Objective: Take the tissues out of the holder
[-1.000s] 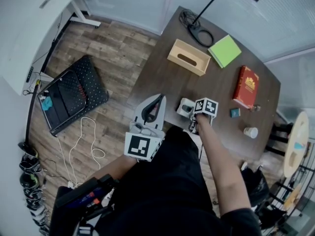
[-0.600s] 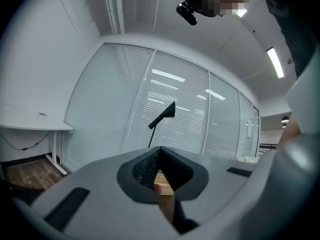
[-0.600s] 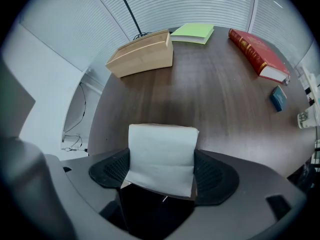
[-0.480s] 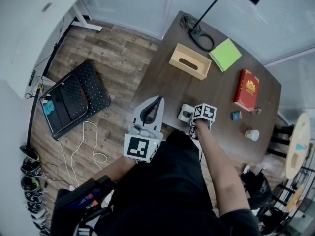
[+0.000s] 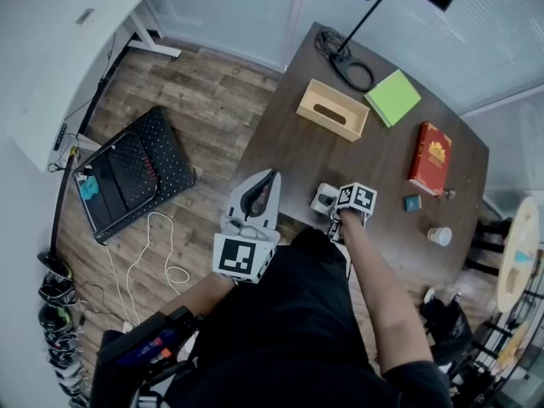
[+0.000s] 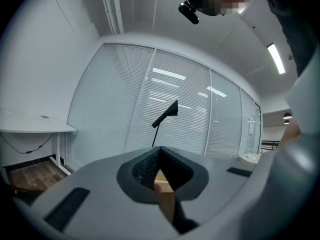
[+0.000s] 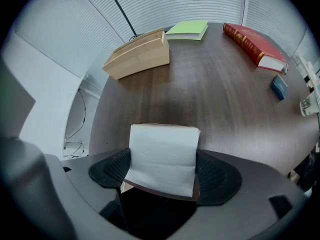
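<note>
I'm holding a folded stack of white tissues (image 7: 162, 146) in my right gripper (image 7: 162, 170). Its jaws are standing wide and pressing on the stack's 2 sides, over the near edge of the dark table (image 7: 225, 109). The wooden tissue holder (image 7: 137, 54) is sitting well apart at the far left, so I'm judging the stack to be already out. It's looking light, soft and easily crumpled, so I'm favouring a gentle hold across its flat sides. My left gripper (image 6: 160, 150) is pointing level, jaws together and empty. The green notepad (image 7: 189, 29), red book (image 7: 252, 45) and desk lamp (image 5: 374, 7) are lying farther off, blocking nothing.
</note>
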The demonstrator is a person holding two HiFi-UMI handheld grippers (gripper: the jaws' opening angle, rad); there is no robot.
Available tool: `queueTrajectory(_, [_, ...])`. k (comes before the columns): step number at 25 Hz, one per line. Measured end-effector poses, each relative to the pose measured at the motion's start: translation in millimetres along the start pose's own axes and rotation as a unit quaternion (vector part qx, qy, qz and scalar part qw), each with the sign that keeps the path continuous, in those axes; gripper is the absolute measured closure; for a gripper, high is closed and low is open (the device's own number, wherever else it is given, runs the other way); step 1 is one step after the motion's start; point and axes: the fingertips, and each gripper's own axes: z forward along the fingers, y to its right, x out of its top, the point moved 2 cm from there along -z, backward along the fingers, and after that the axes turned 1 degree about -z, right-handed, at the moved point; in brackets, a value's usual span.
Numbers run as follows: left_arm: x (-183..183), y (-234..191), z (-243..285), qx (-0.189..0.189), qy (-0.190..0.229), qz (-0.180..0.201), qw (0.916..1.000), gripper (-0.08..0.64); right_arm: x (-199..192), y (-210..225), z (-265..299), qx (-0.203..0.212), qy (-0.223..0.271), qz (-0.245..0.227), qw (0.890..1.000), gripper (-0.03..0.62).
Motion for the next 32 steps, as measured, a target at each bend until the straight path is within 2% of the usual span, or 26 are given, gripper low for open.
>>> queueTrajectory(5, [0, -1, -1, -0.003, -0.001, -0.003, 1.0000, 0.561, -2, 1, -1, -0.001, -0.003, -0.006, 1.000, 0.195])
queueTrajectory(14, [1, -5, -2, -0.002, 0.003, -0.010, 0.9999, 0.561, -2, -6, -9, 0.027, -0.011, -0.010, 1.000, 0.195])
queueTrajectory(21, [1, -4, -3, -0.007, 0.005, -0.012, 0.9999, 0.561, 3, 2, -25, 0.036, 0.016, -0.039, 0.998, 0.195])
queueTrajectory(26, [2, -4, -3, -0.013, 0.005, -0.010, 0.9999, 0.561, 2, -8, -37, 0.065, 0.030, -0.035, 0.997, 0.195])
queueTrajectory(30, [2, -2, -3, -0.019, 0.002, -0.006, 0.9998, 0.561, 5, -11, -48, 0.096, 0.065, -0.018, 0.993, 0.195])
queueTrajectory(32, [0, 1, -1, -0.022, -0.001, -0.006, 0.9997, 0.561, 8, -9, -54, 0.097, 0.082, -0.014, 0.992, 0.195])
